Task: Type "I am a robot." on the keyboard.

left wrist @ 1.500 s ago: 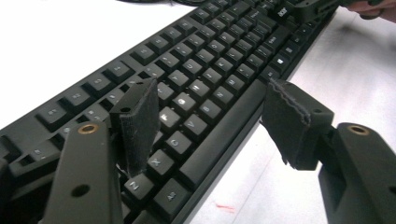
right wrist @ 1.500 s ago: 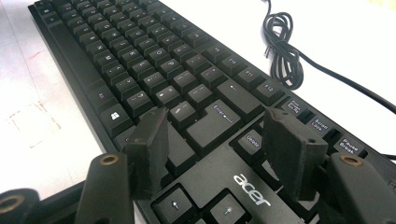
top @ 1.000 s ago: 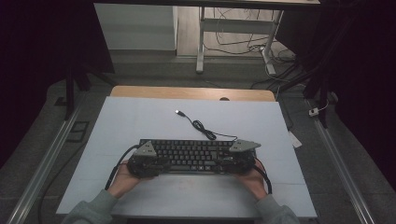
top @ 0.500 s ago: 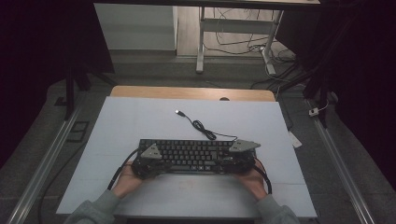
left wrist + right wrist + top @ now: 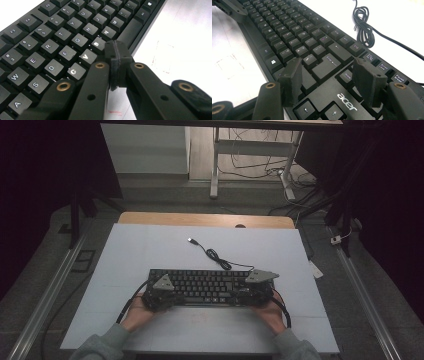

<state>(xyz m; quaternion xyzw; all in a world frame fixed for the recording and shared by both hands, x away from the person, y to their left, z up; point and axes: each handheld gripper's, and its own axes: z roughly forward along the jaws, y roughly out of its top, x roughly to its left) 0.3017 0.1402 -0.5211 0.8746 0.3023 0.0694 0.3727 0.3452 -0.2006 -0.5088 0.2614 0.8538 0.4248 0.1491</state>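
A black Acer keyboard [image 5: 210, 285] lies on the white table near its front, its cable [image 5: 215, 256] coiled behind it and ending in a USB plug [image 5: 191, 240]. My left gripper [image 5: 171, 300] rests at the keyboard's left end. In the left gripper view the left gripper [image 5: 115, 50] is shut with nothing between its pads, its tip by the B key and space bar at the keyboard [image 5: 62, 37] front edge. My right gripper [image 5: 250, 296] is at the right end. Its jaws [image 5: 329, 75] stand open above the Enter and arrow keys of the keyboard [image 5: 294, 32], gripping nothing.
The white table top [image 5: 150, 245] has a wooden strip [image 5: 200, 219] along its back edge and metal rails [image 5: 55, 285] on both sides. A small white tag [image 5: 316, 269] lies off the right edge. Faint red marks [image 5: 162, 57] show on the table in front of the keyboard.
My left gripper has shifted slightly to the right over the keyboard's left end. The right gripper and the keyboard have kept still.
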